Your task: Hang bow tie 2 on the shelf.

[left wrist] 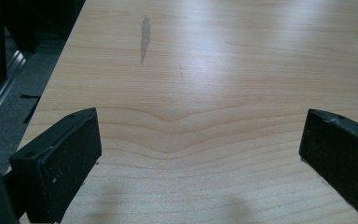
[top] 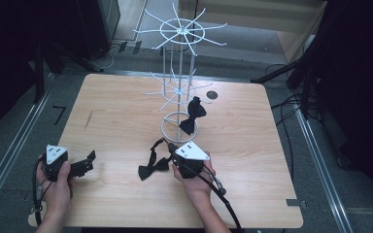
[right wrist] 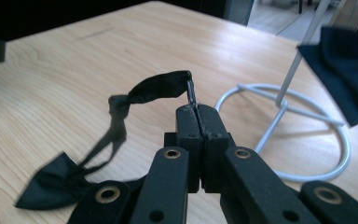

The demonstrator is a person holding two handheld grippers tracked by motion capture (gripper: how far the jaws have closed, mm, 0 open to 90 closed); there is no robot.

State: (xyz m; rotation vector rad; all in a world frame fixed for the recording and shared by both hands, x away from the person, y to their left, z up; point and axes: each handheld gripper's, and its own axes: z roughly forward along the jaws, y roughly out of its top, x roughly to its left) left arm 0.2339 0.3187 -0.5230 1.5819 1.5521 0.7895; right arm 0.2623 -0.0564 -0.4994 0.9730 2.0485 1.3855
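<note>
Pinching the thin neck strap of a black bow tie [right wrist: 121, 126] between jaws pressed fully together, the right gripper [right wrist: 196, 108] has taken the tie by its band, I judge because the narrow strap gives the pads a firm bite and leaves the loop free to be hooked over something. The strap arches up from the jaw tips and runs down to the bow itself, whose end lies on the wooden table [top: 116, 121] in the high view, just left of that gripper [top: 171, 146], so the tie [top: 153, 167] hangs partly lifted and partly resting. The left gripper [top: 88, 162] sits near the table's left front corner, well apart from the tie, its jaws spread wide with nothing between them above bare wood in its own view [left wrist: 200, 140]; it seems parked out of the way, ready to help steady the loop. Just beyond the right gripper stands a white wire rack [top: 179, 73] with a ring base and spoked arms, and a second bow tie [top: 192, 115] already hangs from a lower arm, which suggests the held tie is bound for another spoke.
</note>
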